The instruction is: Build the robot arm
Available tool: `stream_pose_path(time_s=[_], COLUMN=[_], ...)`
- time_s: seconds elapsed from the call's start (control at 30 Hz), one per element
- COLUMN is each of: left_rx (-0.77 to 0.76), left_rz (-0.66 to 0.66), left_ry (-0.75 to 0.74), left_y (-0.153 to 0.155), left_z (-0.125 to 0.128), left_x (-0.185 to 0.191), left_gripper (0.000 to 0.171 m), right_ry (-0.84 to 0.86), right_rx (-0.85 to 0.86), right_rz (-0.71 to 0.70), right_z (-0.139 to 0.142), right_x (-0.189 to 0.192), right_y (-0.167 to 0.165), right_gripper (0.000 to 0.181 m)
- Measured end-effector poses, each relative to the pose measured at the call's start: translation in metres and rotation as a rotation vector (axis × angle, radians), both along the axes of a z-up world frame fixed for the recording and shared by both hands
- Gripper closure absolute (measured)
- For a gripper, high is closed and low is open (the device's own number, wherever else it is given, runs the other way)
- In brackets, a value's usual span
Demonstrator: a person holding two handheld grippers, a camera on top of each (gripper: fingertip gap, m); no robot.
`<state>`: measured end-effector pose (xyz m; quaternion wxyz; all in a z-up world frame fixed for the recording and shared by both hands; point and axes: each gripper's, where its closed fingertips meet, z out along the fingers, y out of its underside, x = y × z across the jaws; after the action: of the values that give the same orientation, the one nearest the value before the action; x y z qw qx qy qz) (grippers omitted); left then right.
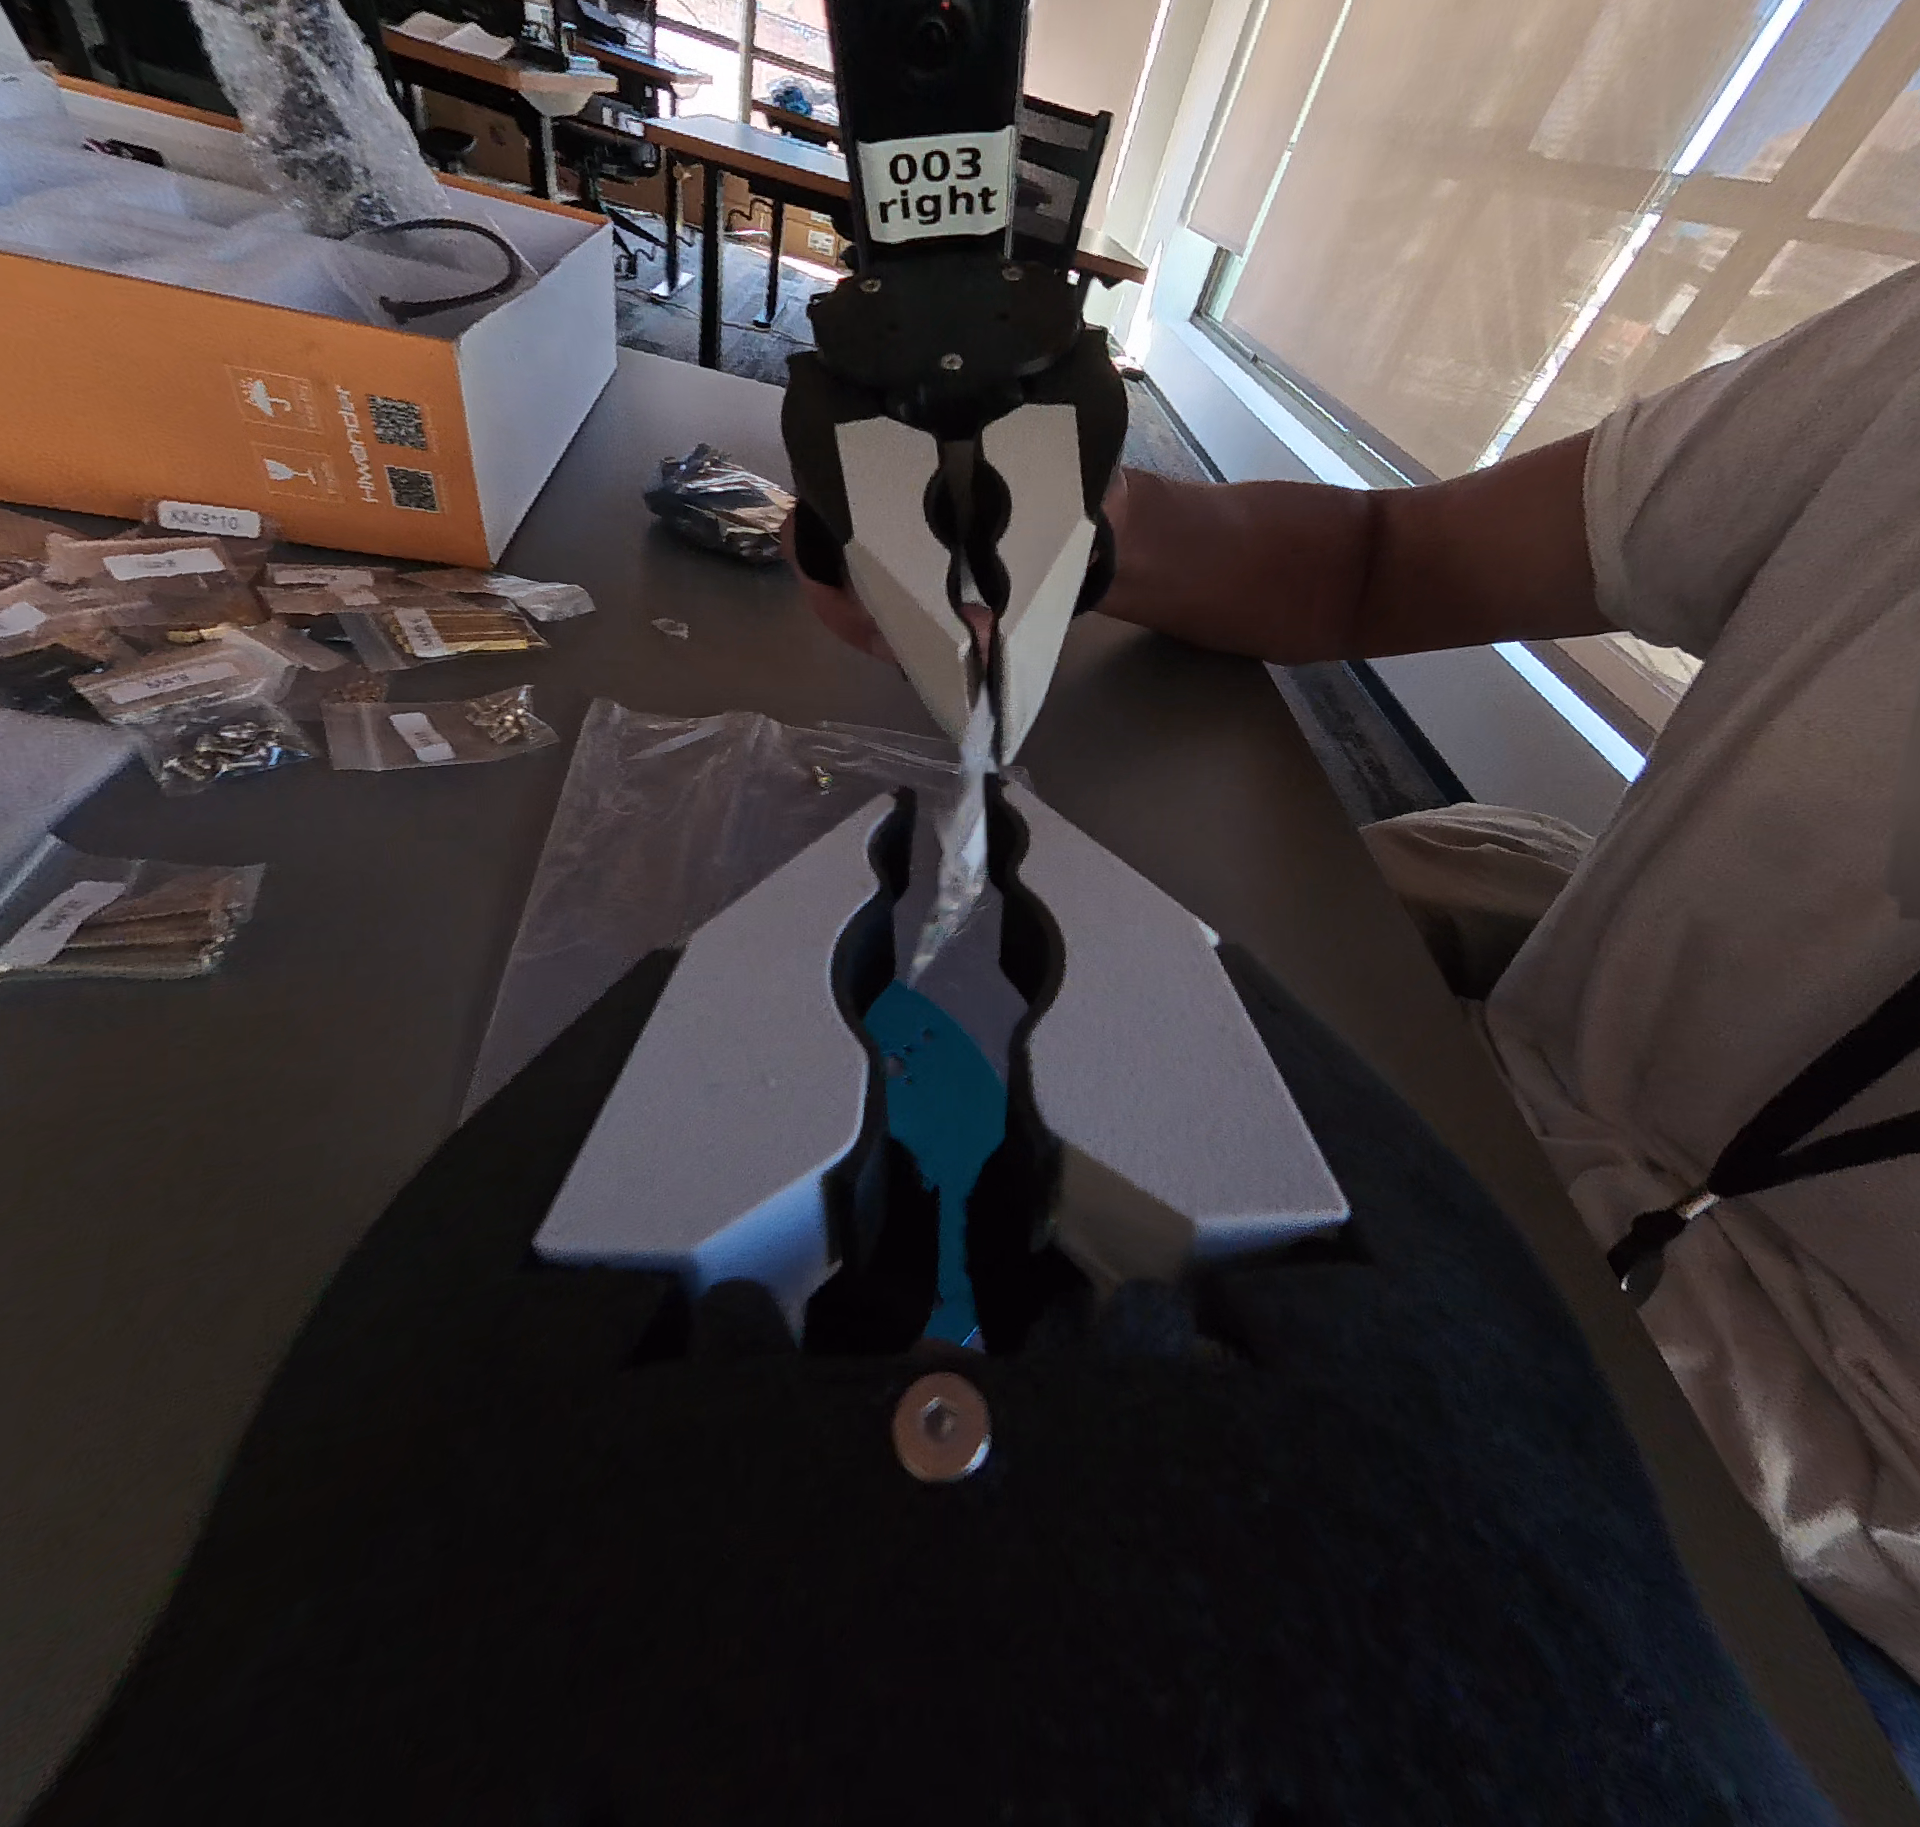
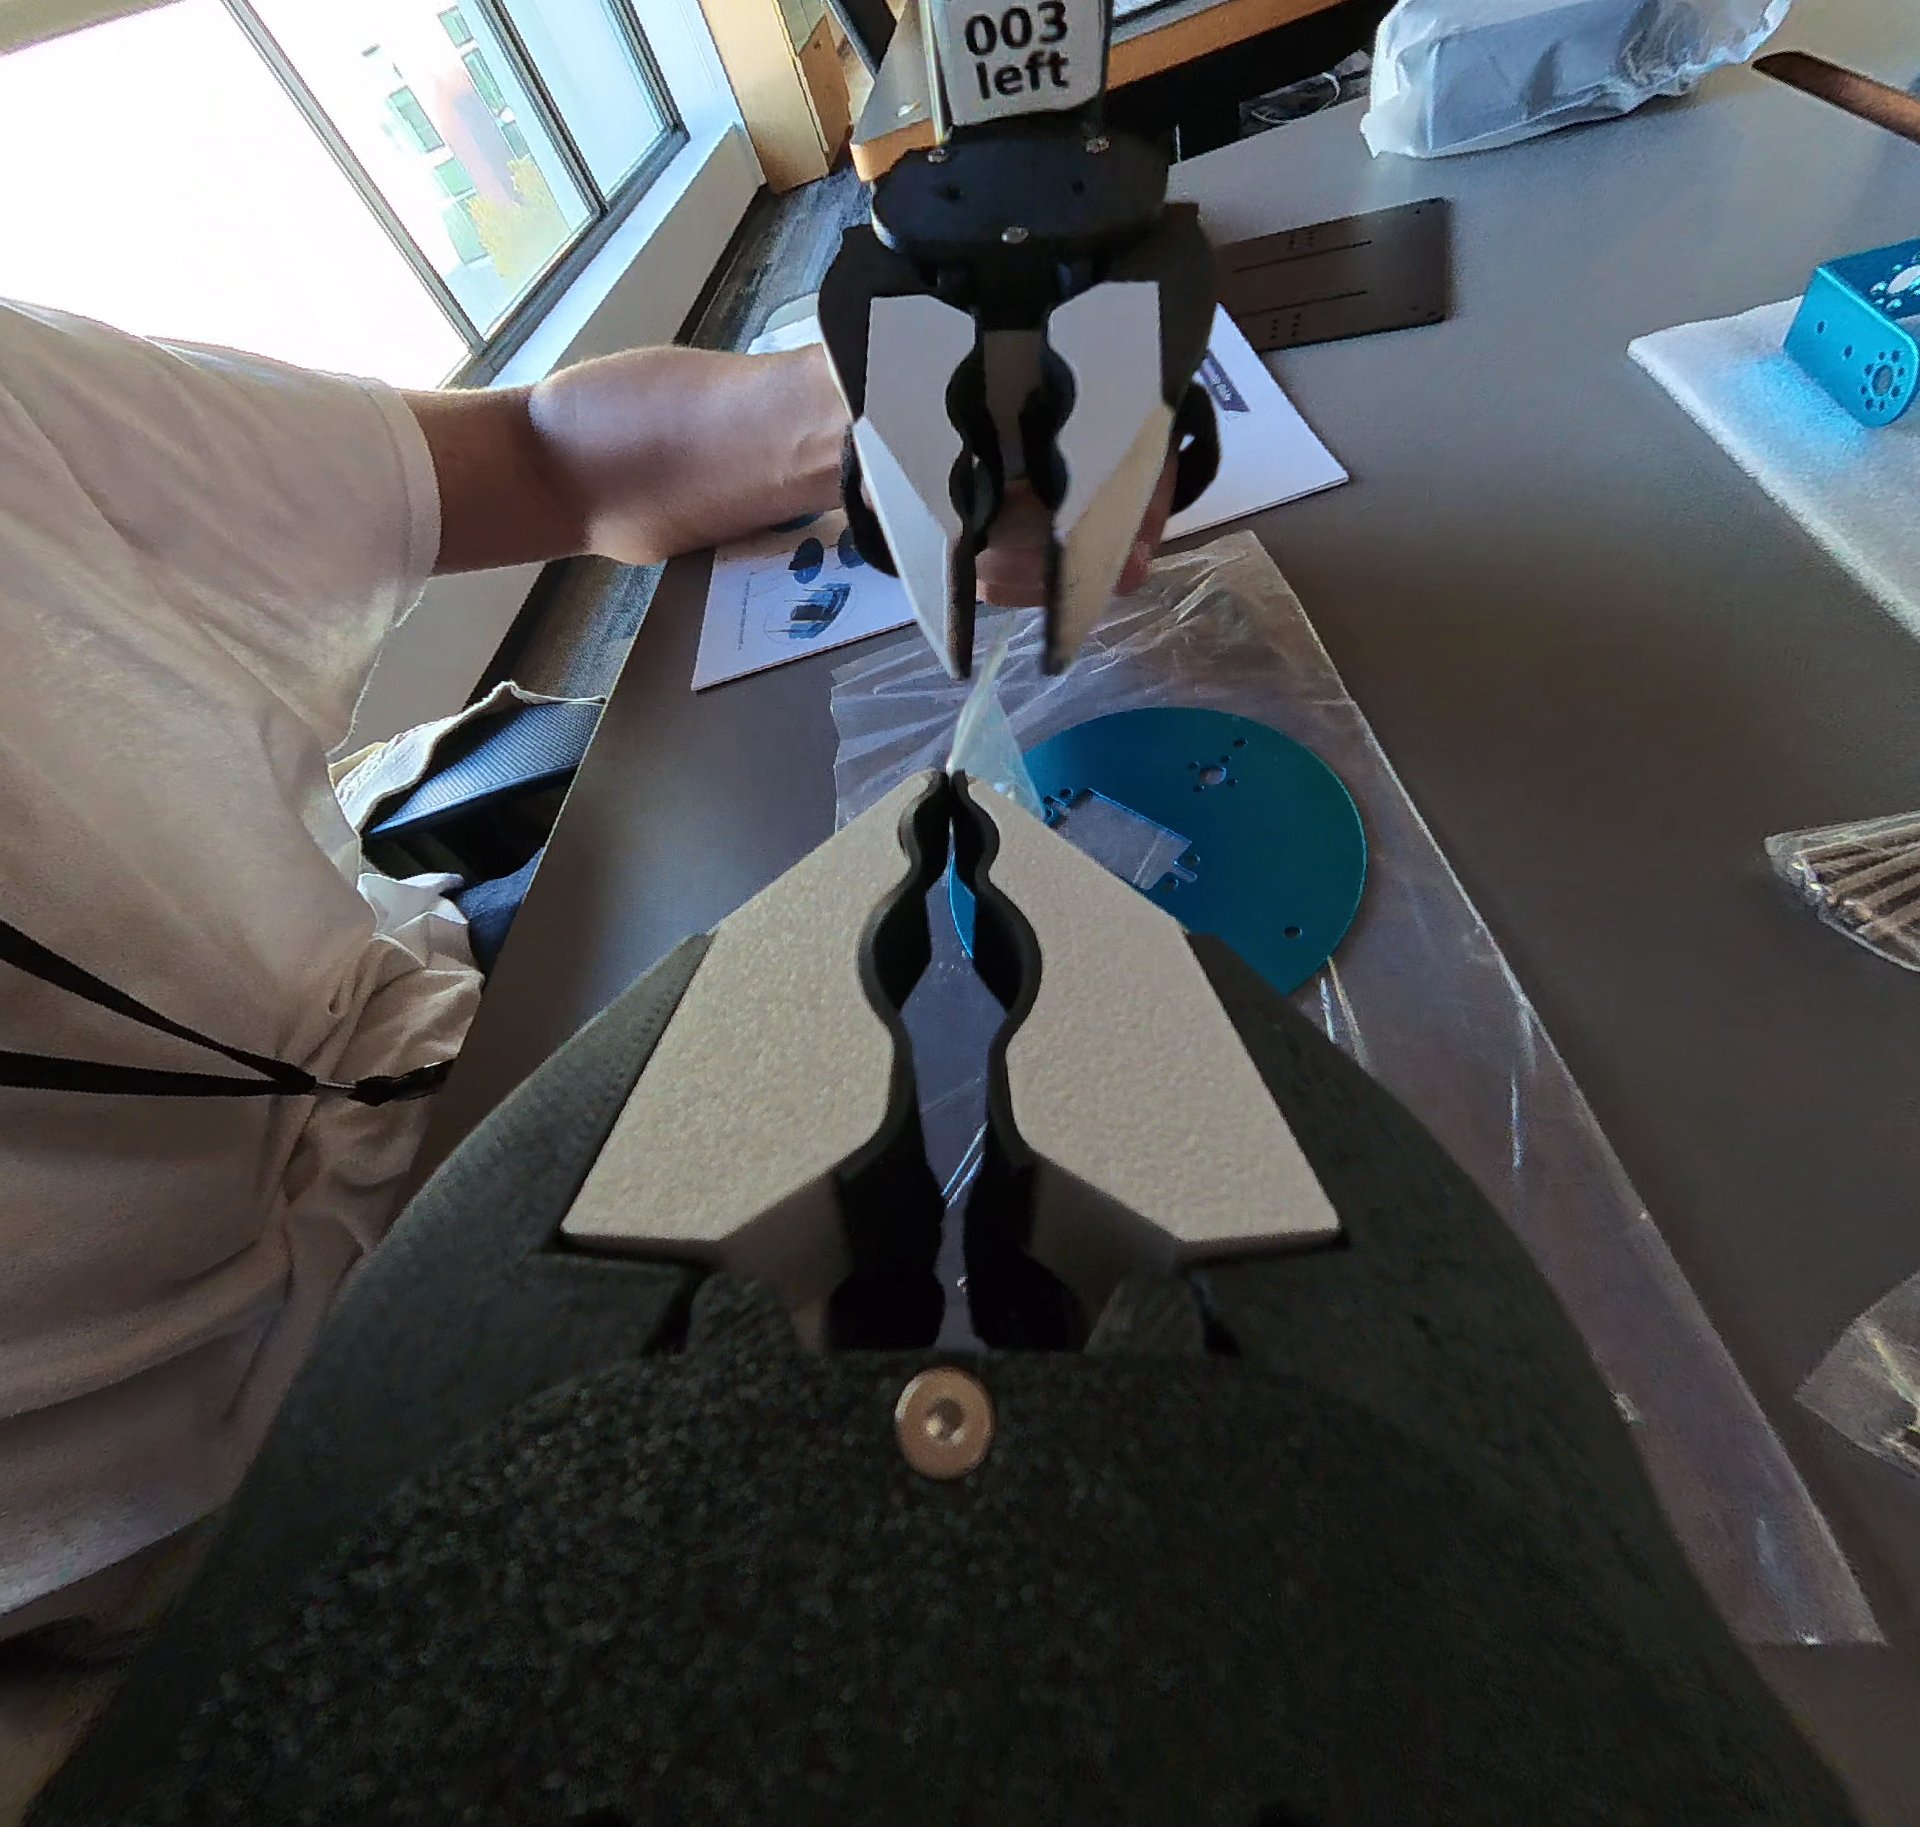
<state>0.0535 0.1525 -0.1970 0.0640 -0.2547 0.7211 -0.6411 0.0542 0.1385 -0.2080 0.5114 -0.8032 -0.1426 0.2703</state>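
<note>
We see the right gripper (image 2: 953, 790) pinching a clear crinkled bag (image 2: 1455, 946) at centre frame; the left gripper's (image 2: 1006, 671) jaws stand apart; a blue disc (image 2: 1226, 842) lies inside.

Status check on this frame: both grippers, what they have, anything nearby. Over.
Right gripper shut on clear bag. Left gripper open, tips at the pulled-up corner. Blue disc inside bag, flat on table. Leaflet just beyond.

Daylight pours in from the windows (image 2: 312, 146), blown out to white in the right wrist view and softened by roller blinds (image 1: 1507, 115) in the left. The grey tabletop (image 1: 260, 1154) stays dim. Wide-angle distortion bends edges; the nearest foreground is soft and dark.
</note>
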Motion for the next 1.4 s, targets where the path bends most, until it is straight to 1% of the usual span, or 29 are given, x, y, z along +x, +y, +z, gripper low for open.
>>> stream_pose_path(time_s=[0.03, 0.07, 0.13, 0.23, 0.27, 0.3, 0.4, 0.43, 0.47, 0.53, 0.57, 0.6, 0.63, 0.67, 0.77, 0.9, 0.97, 1.17, 1.4], left_rx=[0.009, 0.027, 0.065, 0.115, 0.134, 0.148, 0.207, 0.233, 0.256, 0.307, 0.333, 0.362, 0.390, 0.420, 0.483, 0.459, 0.463, 0.439, 0.443], left_rz=[-0.017, -0.016, 0.017, 0.104, 0.156, 0.222, 0.473, 0.527, 0.546, 0.558, 0.551, 0.547, 0.546, 0.535, 0.524, 0.491, 0.518, 0.530, 0.534], left_ry=[-0.009, -0.024, -0.077, -0.164, -0.196, -0.229, -0.327, -0.365, -0.397, -0.453, -0.473, -0.486, -0.503, -0.525, -0.590, -0.561, -0.572, -0.539, -0.554], left_y=[-0.003, -0.004, -0.004, -0.001, 0.001, 0.005, 0.026, 0.030, 0.029, 0.024, 0.019, 0.015, 0.013, 0.010, 0.007, 0.000, 0.001, -0.001, -0.002], left_z=[-0.001, -0.002, -0.002, 0.002, 0.003, 0.006, 0.016, 0.020, 0.022, 0.023, 0.021, 0.019, 0.017, 0.014, 0.010, 0.005, 0.007, 0.003, 0.003], left_x=[-0.003, -0.004, -0.001, 0.008, 0.013, 0.019, 0.039, 0.041, 0.040, 0.038, 0.036, 0.036, 0.035, 0.034, 0.033, 0.031, 0.033, 0.035, 0.035], left_gripper=[0.168, 0.171, 0.171, 0.171, 0.171, 0.171, 0.171, 0.171, 0.171, 0.171, 0.171, 0.171, 0.171, 0.171, 0.171, 0.171, 0.171, 0.171, 0.171], right_ry=[-0.007, -0.015, -0.034, -0.007, 0.001, -0.001, 0.008, 0.050, 0.130, 0.330, 0.413, 0.470, 0.501, 0.526, 0.606, 0.672, 0.732, 0.784, 0.802], right_rx=[0.002, -0.002, -0.006, -0.002, 0.006, 0.020, 0.036, 0.012, -0.015, -0.062, -0.069, -0.074, -0.085, -0.087, -0.068, -0.073, -0.070, -0.073, -0.082], right_rz=[-0.005, -0.005, -0.029, -0.082, -0.113, -0.178, -0.352, -0.374, -0.337, -0.261, -0.241, -0.225, -0.206, -0.183, -0.188, -0.178, -0.166, -0.149, -0.150], right_z=[0.000, -0.002, -0.003, 0.000, 0.001, 0.003, 0.006, 0.005, 0.005, 0.009, 0.011, 0.012, 0.011, 0.012, 0.017, 0.015, 0.017, 0.014, 0.010], right_x=[0.000, -0.001, 0.004, 0.013, 0.018, 0.029, 0.054, 0.055, 0.046, 0.027, 0.021, 0.018, 0.014, 0.012, 0.018, 0.024, 0.026, 0.033, 0.032], right_y=[0.001, 0.001, 0.002, 0.005, 0.008, 0.011, 0.017, 0.018, 0.018, 0.023, 0.025, 0.027, 0.027, 0.027, 0.026, 0.025, 0.024, 0.021, 0.022], right_gripper=[0.181, 0.181, 0.181, 0.181, 0.181, 0.181, 0.170, 0.168, 0.162, 0.138, 0.132, 0.129, 0.131, 0.138, 0.140, 0.145, 0.146, 0.173, 0.177])
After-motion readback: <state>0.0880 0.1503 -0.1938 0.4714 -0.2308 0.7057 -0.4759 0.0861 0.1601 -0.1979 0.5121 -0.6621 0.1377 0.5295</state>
